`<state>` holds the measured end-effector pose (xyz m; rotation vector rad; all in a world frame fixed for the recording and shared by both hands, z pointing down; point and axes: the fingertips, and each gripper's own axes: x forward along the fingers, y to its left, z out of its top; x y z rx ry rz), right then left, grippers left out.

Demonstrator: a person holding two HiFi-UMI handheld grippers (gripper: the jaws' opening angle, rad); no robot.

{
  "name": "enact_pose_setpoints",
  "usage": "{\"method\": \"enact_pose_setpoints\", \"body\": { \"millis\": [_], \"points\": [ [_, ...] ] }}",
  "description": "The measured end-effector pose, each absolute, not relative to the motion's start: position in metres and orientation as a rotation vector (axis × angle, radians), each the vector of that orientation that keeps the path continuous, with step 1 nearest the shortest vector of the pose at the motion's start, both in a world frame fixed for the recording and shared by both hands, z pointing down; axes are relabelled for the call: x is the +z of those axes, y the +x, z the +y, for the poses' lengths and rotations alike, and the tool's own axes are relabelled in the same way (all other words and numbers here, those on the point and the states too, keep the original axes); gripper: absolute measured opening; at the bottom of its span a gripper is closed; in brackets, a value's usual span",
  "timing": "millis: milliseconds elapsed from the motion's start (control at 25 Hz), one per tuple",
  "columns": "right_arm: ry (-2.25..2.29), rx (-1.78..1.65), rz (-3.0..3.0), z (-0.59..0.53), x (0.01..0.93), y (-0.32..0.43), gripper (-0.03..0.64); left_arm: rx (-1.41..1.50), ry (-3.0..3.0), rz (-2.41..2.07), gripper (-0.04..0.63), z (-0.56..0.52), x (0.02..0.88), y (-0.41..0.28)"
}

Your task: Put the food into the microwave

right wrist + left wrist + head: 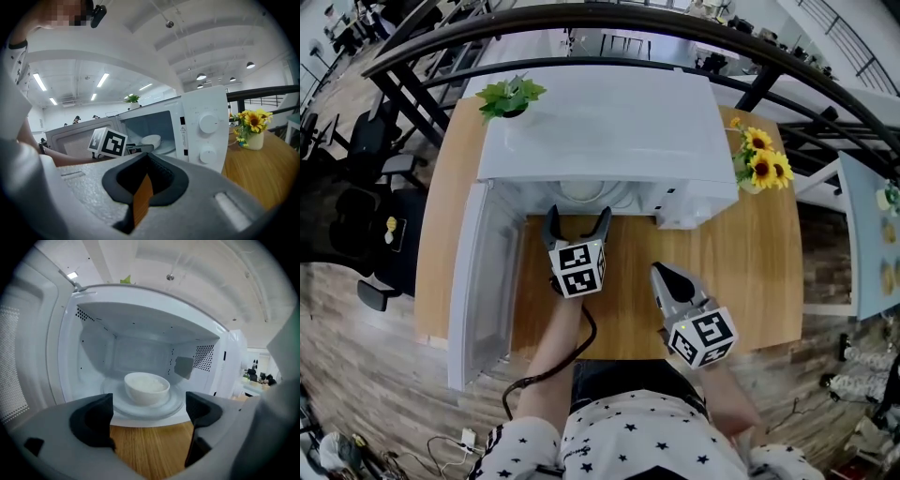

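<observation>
A white bowl of rice (146,386) sits on the glass turntable (177,405) inside the open white microwave (600,122). From the head view only the bowl's rim (581,192) shows under the oven's top edge. My left gripper (577,217) hovers just in front of the opening, jaws open and empty, a little short of the bowl. In its own view the left gripper (149,411) frames bare wooden table. My right gripper (661,274) is shut on nothing, lower right over the table, away from the oven. The right gripper view shows the bowl (151,139) in the cavity.
The microwave door (478,281) swings out to the left, toward me. A vase of sunflowers (761,161) stands right of the oven, and a small green plant (511,96) behind its left corner. The wooden table (759,272) ends near my body.
</observation>
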<state>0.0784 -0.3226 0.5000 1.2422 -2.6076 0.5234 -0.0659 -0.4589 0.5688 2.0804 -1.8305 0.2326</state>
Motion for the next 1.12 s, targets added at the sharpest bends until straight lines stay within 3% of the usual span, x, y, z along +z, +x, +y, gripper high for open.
{"method": "enact_pose_setpoints", "body": {
  "millis": [400,480,640,1120],
  "points": [
    [1.248,0.494,-2.622,-0.269,0.496,0.075,0.005,0.198,2.147,-1.797,0.472,-0.388,0.553,-0.060],
    [1.248,0.489,-2.626,-0.255,0.496,0.074,0.005,0.198,2.152,-1.803,0.424,-0.368,0.550,-0.060],
    [1.257,0.471,-2.642,-0.233,0.493,0.070,0.006,0.190,2.144,-1.842,0.233,-0.330,0.545,-0.064],
    [1.285,0.404,-2.673,-0.164,0.476,0.063,0.006,0.146,2.249,-1.779,0.044,-0.223,0.511,-0.058]
  ]
}}
